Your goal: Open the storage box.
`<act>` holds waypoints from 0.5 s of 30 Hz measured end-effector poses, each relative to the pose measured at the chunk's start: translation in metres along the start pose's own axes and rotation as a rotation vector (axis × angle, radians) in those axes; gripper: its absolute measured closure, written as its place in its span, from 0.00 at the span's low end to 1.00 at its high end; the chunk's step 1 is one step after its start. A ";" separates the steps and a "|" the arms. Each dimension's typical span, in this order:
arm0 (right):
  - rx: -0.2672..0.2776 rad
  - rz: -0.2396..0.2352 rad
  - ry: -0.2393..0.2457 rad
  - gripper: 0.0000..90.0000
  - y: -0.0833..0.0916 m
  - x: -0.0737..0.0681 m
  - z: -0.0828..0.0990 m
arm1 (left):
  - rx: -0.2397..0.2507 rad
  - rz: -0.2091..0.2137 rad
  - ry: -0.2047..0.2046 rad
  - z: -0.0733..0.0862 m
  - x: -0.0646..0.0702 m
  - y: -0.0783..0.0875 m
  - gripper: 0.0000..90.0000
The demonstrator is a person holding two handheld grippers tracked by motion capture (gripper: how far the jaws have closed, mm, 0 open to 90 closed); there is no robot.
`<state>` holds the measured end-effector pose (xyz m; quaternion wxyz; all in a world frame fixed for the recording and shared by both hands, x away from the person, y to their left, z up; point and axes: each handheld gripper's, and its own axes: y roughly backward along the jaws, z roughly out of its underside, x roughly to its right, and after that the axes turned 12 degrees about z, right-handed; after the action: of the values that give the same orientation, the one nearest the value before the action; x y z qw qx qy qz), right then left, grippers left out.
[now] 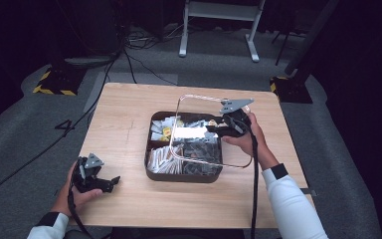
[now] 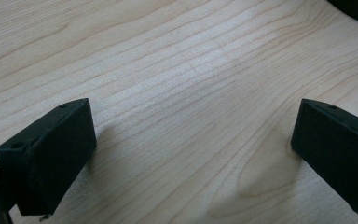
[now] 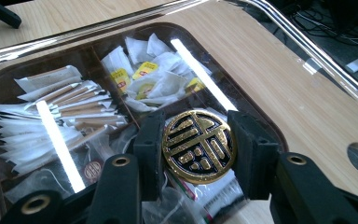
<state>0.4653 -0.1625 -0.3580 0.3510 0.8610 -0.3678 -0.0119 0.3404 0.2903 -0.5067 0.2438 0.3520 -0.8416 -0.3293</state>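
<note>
The right gripper (image 3: 198,149) is clamped on the round gold knob (image 3: 199,145) of a clear lid (image 1: 199,107), tilted up above the dark box (image 1: 183,175) of packets. The lid looks stiff, light and slippery, probably brittle, so the knob is the sound hold. Left of the box, the left gripper (image 1: 108,183) rests spread wide on the table (image 1: 124,114), holding nothing.

A gold-and-black patterned knob (image 3: 199,145) sits on a clear lid (image 3: 270,84); dark brown box (image 1: 151,172); white packets (image 3: 51,116), some yellow-tagged; pale wood-grain table (image 1: 124,124).
</note>
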 end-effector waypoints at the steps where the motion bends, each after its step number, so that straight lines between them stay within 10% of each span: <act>1: -0.002 0.003 -0.002 0.65 0.002 0.002 0.002 | 0.000 0.000 -0.001 0.000 0.000 0.000 0.00; 15: -0.005 0.039 -0.047 0.65 0.024 0.021 0.025 | 0.001 0.000 0.001 0.000 0.000 0.000 0.00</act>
<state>0.4590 -0.2024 -0.3571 0.3447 0.8523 -0.3925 -0.0260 0.3403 0.2902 -0.5068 0.2439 0.3522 -0.8417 -0.3287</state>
